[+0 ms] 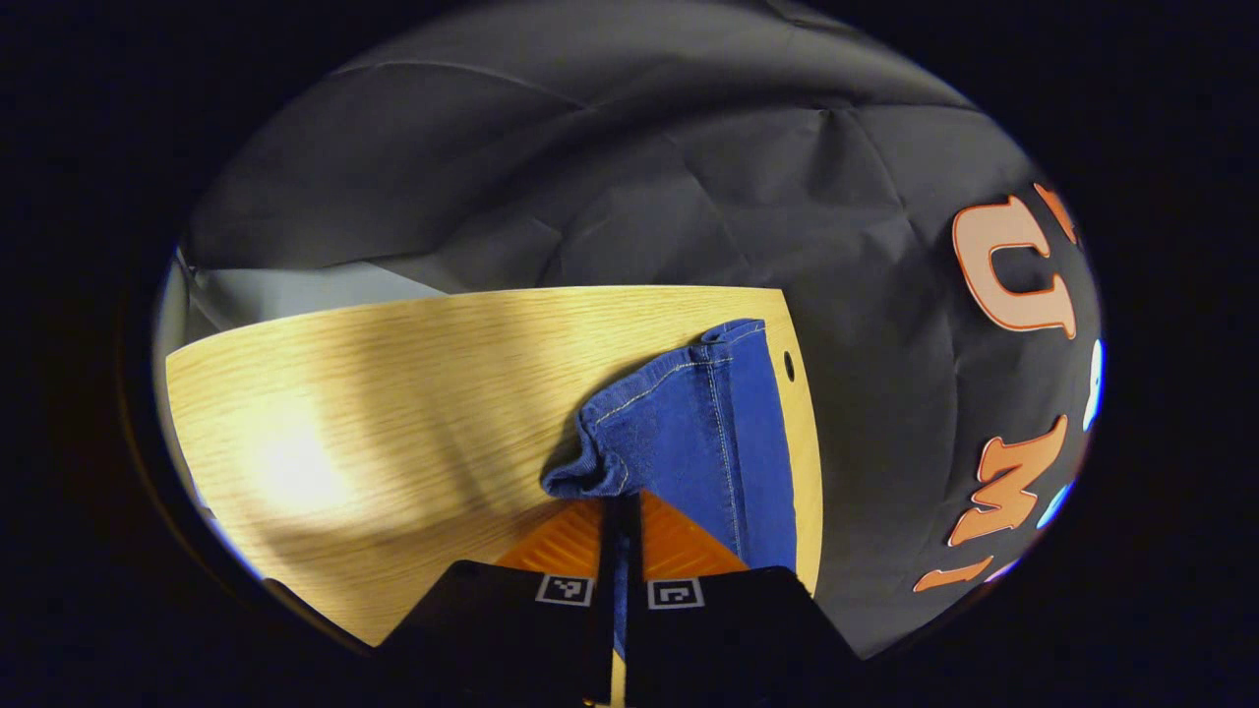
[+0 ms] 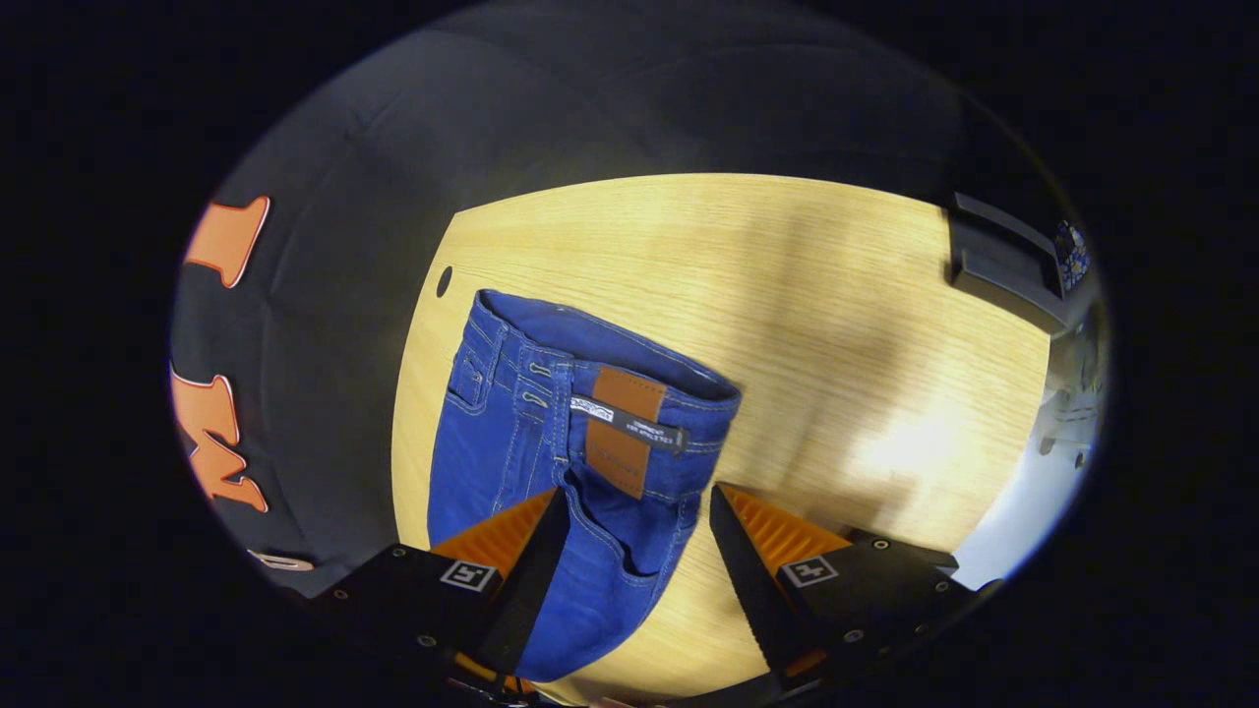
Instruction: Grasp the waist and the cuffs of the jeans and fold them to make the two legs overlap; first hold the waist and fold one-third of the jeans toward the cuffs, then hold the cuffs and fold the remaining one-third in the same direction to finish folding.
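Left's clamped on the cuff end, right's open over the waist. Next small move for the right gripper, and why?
Probably lower the right gripper and close it on the jeans at the waistband. Its fingers stand apart, straddling the denim below the leather patch without pinching it, while the left gripper already pinches the cuff end. The fold needs both ends held.

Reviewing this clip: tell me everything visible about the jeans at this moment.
The jeans are bright blue denim with pale stitching, lying on the wooden table near its edge. The right gripper view shows the waist end: belt loops, a pocket, a brown patch with a dark tag. The right claw stands open over them. In the left gripper view the cuff end is bunched, and the left claw is shut on it.
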A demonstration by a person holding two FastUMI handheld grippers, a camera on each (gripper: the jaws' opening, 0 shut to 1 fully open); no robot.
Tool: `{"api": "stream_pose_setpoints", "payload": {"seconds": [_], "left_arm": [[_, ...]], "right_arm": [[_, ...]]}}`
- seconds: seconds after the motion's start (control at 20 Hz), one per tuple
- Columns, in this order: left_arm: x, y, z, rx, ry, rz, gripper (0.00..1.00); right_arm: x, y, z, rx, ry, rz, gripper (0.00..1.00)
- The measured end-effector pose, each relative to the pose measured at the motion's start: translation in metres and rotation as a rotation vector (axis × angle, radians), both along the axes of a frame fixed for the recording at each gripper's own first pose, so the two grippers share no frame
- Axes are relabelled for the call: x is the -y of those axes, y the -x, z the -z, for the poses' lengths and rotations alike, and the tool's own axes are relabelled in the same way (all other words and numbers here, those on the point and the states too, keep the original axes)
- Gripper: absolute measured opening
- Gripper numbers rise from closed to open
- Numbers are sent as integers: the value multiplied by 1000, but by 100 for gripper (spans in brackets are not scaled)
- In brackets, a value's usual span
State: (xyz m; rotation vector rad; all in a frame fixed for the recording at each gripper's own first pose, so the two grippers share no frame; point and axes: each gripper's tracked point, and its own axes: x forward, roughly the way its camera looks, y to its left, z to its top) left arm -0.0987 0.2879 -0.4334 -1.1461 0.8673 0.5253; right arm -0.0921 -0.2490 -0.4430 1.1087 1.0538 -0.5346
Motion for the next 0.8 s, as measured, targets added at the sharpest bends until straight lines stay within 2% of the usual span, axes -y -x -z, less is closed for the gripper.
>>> {"api": "stream_pose_setpoints", "payload": {"seconds": [0.05, 0.1, 0.2, 0.3, 0.4, 0.45, 0.55, 0.6, 0.65, 0.7, 0.8], "left_arm": [[4, -1, 11, -17, -10, -18, 6], [-4, 2, -1, -13, -11, -18, 0], [-1, 1, 1, -26, -21, 4, 1], [-1, 0, 1, -53, -47, 25, 1], [-1, -1, -2, -63, -65, 33, 1], [-2, -1, -5, -66, -72, 33, 1], [-2, 3, -11, -75, -87, 19, 1], [-3, 4, -14, -77, -98, 8, 1], [-2, 5, -21, -68, -101, 1, 1], [-3, 11, -33, -64, -115, -12, 1], [-4, 20, -53, -59, -143, -19, 1]], "right_arm": [[4, 1, 0, 15, 7, 7, 92], [5, -1, -2, 33, -1, 30, 92], [4, -16, 1, 66, -26, 73, 92], [-3, -26, 6, 70, -31, 62, 89], [-10, -26, 16, 30, -11, 23, 79], [-8, -20, 17, 0, -2, 32, 56], [-7, -19, 18, -12, -33, 90, 28], [-6, -22, 16, 14, -38, 90, 21], [-6, -19, 14, 9, -48, 92, 20], [-9, -24, 13, 23, -73, 93, 13], [-8, -23, 9, 9, -97, 105, 12]]}}
